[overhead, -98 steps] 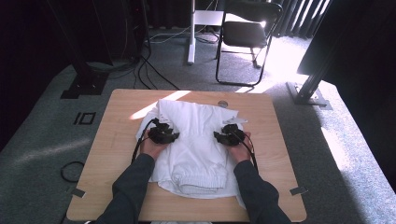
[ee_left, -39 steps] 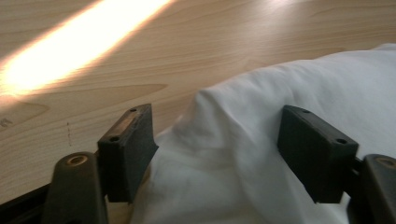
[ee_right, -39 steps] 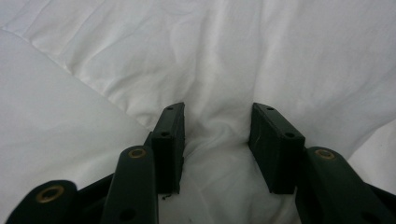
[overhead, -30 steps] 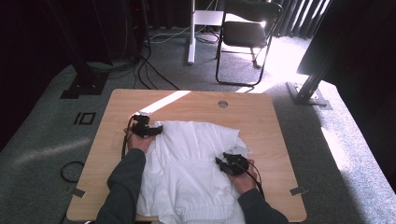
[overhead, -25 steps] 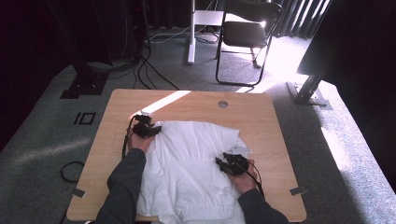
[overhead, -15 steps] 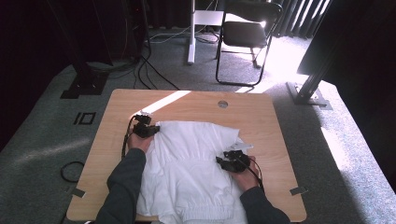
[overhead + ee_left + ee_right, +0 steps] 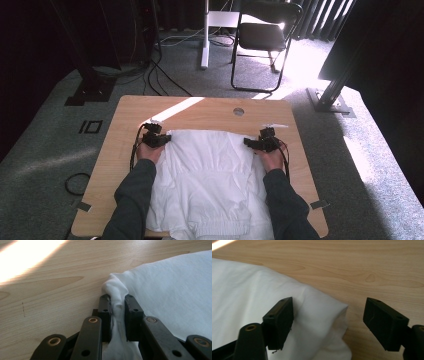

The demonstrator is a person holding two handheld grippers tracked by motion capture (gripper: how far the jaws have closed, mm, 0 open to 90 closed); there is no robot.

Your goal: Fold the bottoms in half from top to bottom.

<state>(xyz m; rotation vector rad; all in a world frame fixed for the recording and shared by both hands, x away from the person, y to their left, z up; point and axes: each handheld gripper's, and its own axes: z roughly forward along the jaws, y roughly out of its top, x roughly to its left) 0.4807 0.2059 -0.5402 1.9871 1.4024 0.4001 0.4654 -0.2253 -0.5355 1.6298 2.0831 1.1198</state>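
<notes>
one white garment (image 7: 207, 187) lies spread on the worktop (image 7: 125, 125), running from the near edge toward the middle, its far edge stretched across between the two tools. the left tool (image 7: 161, 140) is clenched on the garment's far left corner, a bunched fold of cloth pinched between its jaws. the right tool (image 7: 252, 143) has just been opening and is released: its jaws straddle the far right corner without pressing it. if the left pulls now, the loose right corner will probably drag and wrinkle, since nothing pins it. beyond the worktop stands one folding chair (image 7: 262, 37).
</notes>
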